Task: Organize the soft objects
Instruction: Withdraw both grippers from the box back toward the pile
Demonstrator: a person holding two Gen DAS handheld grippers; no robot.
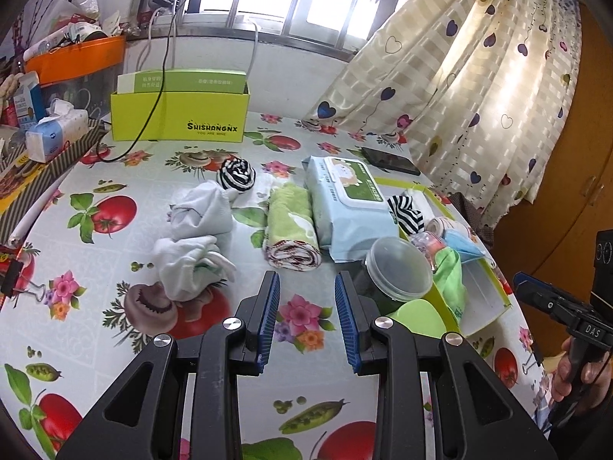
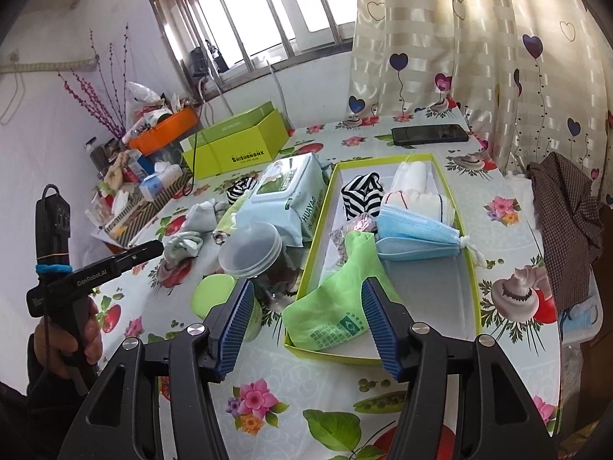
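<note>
A shallow lime-rimmed tray holds a green cloth, a blue face mask, a striped sock ball and white rolled cloths. On the table lie white socks, another white bundle, a striped sock ball, a rolled green towel and a wet-wipes pack. My left gripper is open and empty, just short of the towel. My right gripper is open over the green cloth at the tray's near end.
A clear-lidded jar and a green lid stand left of the tray. A lime box, a tissue pack and clutter sit at the back left. A phone lies near the curtain.
</note>
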